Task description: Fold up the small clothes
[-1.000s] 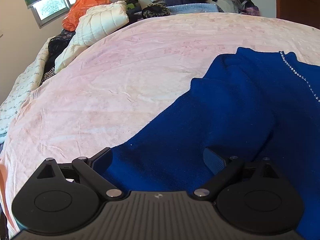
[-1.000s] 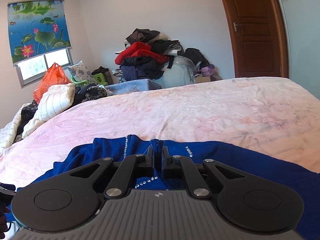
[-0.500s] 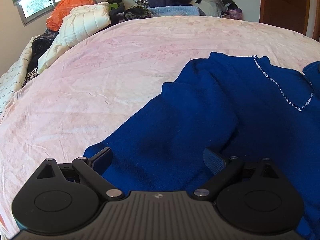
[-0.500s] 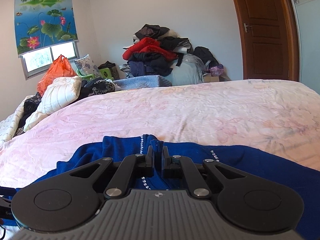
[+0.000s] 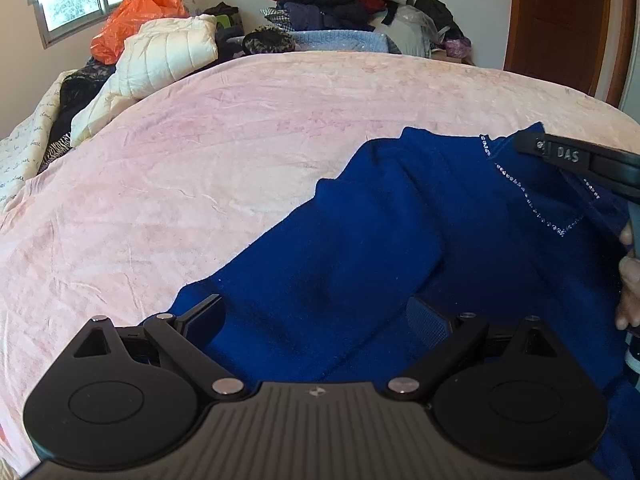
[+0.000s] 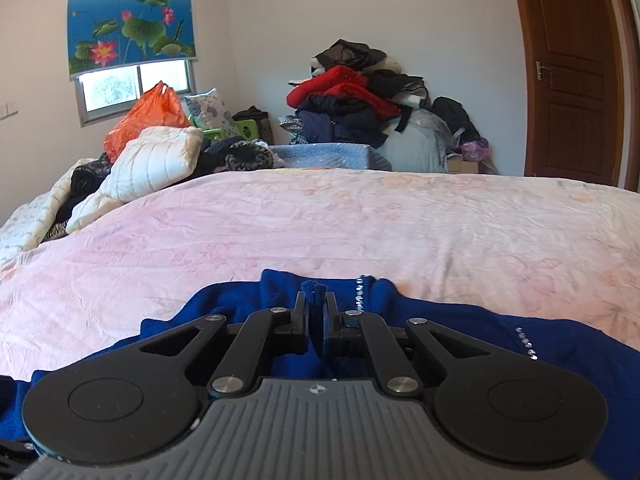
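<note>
**A:** ok so where's the sweater at in this one?

**B:** the blue sweater is spread over the near part of the pink bedspread, kinda rumpled, with a fold ridge running across the middle. You can see the rhinestone trim of the neckline off to the right in the left wrist view

**A:** and the claws?

**B:** right gripper is pinched nearly closed on a bunched bit of the blue fabric, right by the neckline, a little tuft pokes up between the pads. In the left wrist view the same gripper comes in from the right edge with the collar edge lifted off the bed, and there's a hand on its handle at the far right edge

**A:** left one holding anything?

**B:** nope. left gripper has its jaws spread wide, one finger on each side low in the frame, sitting over the near edge of the sweater. Fabric lies under and between them but the pads aren't pressing on it as far as i can tell

**A:** what's the rest of the room like

**B:** messy lol. pile of clothes against the far wall with something red on top, a white quilted jacket and an orange plastic bag at the left under the window, lotus print blind above it, brown wooden door on the right
</note>
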Motion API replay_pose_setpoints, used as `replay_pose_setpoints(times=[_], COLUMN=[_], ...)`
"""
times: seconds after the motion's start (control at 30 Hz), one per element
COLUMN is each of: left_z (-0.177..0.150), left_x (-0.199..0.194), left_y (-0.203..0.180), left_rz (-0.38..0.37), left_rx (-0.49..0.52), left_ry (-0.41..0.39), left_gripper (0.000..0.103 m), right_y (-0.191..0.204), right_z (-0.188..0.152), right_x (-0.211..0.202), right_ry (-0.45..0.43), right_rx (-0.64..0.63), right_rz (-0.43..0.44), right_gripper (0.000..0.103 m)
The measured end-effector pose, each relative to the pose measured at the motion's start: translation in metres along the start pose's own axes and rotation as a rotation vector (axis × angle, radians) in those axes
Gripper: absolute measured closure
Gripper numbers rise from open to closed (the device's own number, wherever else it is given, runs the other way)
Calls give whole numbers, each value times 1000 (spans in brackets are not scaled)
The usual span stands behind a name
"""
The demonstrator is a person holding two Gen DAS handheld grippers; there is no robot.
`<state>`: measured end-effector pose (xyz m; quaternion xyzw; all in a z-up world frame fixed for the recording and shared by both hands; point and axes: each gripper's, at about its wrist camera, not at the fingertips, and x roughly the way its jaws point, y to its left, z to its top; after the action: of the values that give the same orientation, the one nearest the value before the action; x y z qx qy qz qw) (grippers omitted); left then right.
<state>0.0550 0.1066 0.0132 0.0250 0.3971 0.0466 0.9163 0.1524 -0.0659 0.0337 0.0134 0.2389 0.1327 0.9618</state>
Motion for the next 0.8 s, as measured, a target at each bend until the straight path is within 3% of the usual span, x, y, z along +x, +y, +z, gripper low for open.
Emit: replay_pose_setpoints(times=[0.2,0.37,0.43,0.5,0.57,0.63,0.7,0.8], left_z=[-2,-6,-7,-8,-9,-10,-11,-12], left_x=[1,3,3,2,0,-3,-3,-2], left_y=[8,16,18,18,19,20,22,23], left_rz=[-45,-23,-10,-8,-7,-1,6,2], left_rx=[-33,-58,-60,-60,-53,-46,-50,-62], left_ry=[37,53,59,63,65,58,60,66], left_gripper=[5,5,5,5,5,5,5,5], right_y=[12,20,22,24,19,7,-10,-29], right_z=[-5,-3,-4,-10,-14,-17,-11,-11], right_x=[6,1,11,29,39,26,11,8], right_ry=[-8,-101,-57,61,171,124,87,120], right_rx=[-32,-61,-76,-70,-10,113,235,335], right_rz=[-2,-13,9,46,136,202,213,228], right_gripper=[95,95,90,75,65,65,64,67])
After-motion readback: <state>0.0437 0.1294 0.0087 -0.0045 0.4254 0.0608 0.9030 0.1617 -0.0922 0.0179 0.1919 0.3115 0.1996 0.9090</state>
